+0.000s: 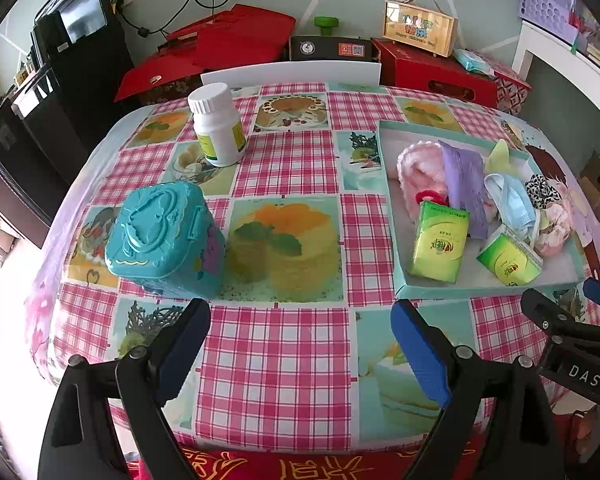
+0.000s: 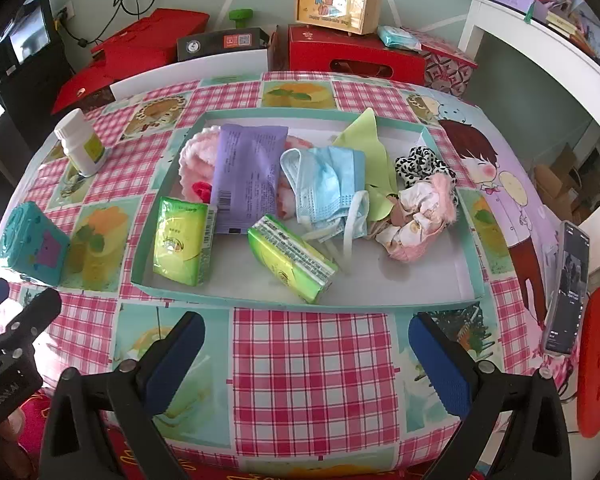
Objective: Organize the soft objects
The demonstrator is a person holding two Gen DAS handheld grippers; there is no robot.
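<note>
both pairs of fingers are standing wide apart with nothing between them, the left gripper (image 1: 300,344) hovering over bare checked cloth on the tabletop (image 1: 292,168) and the right gripper (image 2: 306,354) hanging just short of the near wall of the shallow teal tray (image 2: 300,303). the soft things are all lying heaped inside that tray: a pink fluffy cloth (image 2: 194,152) at the back left with a purple packet (image 2: 248,176) leaning across it, a blue face mask (image 2: 324,186) crumpled in the middle, a light green cloth (image 2: 366,132) behind it, a black and white scrunchie (image 2: 420,164) and a small pink plush doll (image 2: 416,216) to the right, and two green tissue packs (image 2: 182,236) (image 2: 290,258) nearest the front. everything here is looking light and yielding. the tissue packs are probably the easiest, squarish and springy, best pinched across the short sides, though the wrapper is looking slick. the mask is limp and its ear loops are trailing, so a pinch on the folded body seems safer than a loop. the doll and fluffy cloth are likely compressing a lot, so a deep bite into the bulk would be wise. off the tray, the white bottle (image 1: 216,124) and the teal box (image 1: 164,236) are looking hard and are sitting to the left
</note>
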